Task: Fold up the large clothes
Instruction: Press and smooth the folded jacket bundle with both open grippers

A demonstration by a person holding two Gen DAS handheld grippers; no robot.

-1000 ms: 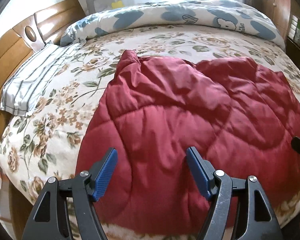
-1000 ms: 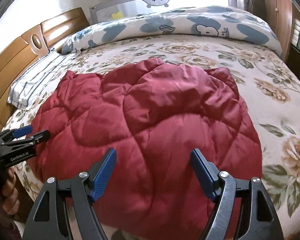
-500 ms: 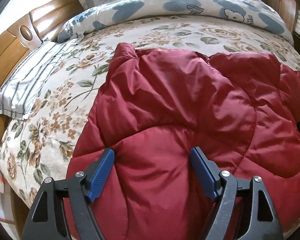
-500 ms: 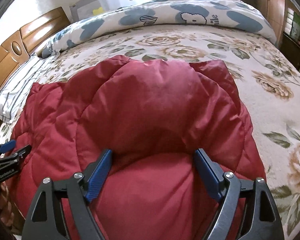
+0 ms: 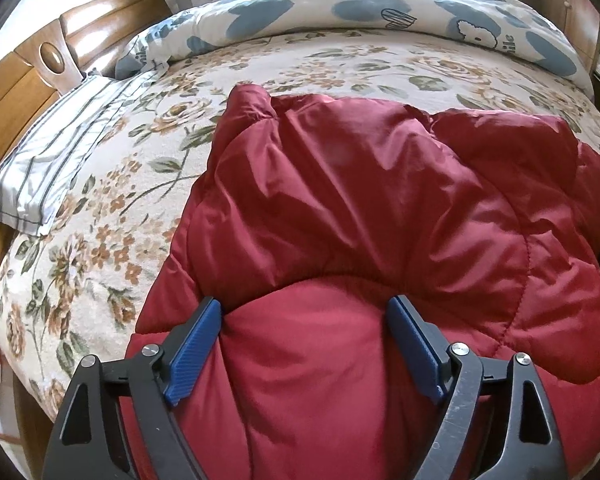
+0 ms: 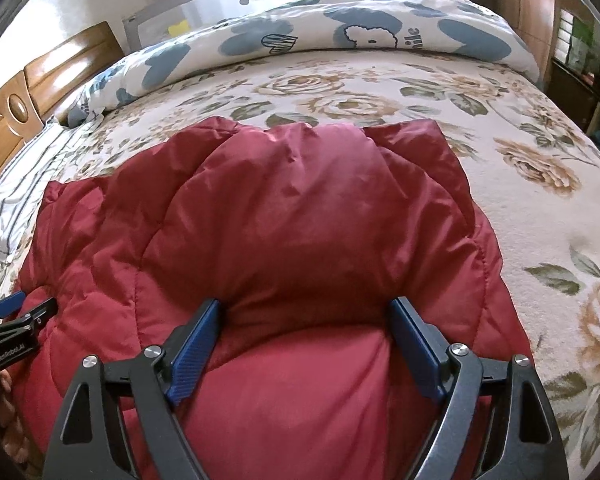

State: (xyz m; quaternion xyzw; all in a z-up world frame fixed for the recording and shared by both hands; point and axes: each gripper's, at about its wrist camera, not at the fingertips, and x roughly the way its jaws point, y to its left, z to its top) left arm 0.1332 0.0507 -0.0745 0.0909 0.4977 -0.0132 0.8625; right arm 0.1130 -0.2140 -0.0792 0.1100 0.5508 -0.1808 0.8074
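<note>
A dark red quilted padded garment [image 5: 360,208] lies spread on the floral bedspread [image 5: 112,208]; it also fills the right wrist view [image 6: 292,216]. My left gripper [image 5: 304,320] is open, with its blue pads straddling a puffed bulge of the red fabric near the garment's near-left edge. My right gripper [image 6: 304,320] is open too, its pads either side of a bulge near the garment's near-right edge. The left gripper shows at the left edge of the right wrist view [image 6: 16,312]. The garment's near hem is hidden below both grippers.
A striped pillow [image 5: 56,164] lies at the left by the wooden headboard [image 5: 28,80]. A blue-and-white rolled duvet [image 6: 340,36] lies across the far side of the bed. A wooden wardrobe [image 6: 536,4] stands at the far right. The bed edge drops off at the near left [image 5: 16,364].
Both grippers have moved forward and down onto the red garment; its fabric now bulges between the open pads of each. The jaws have stayed open.
</note>
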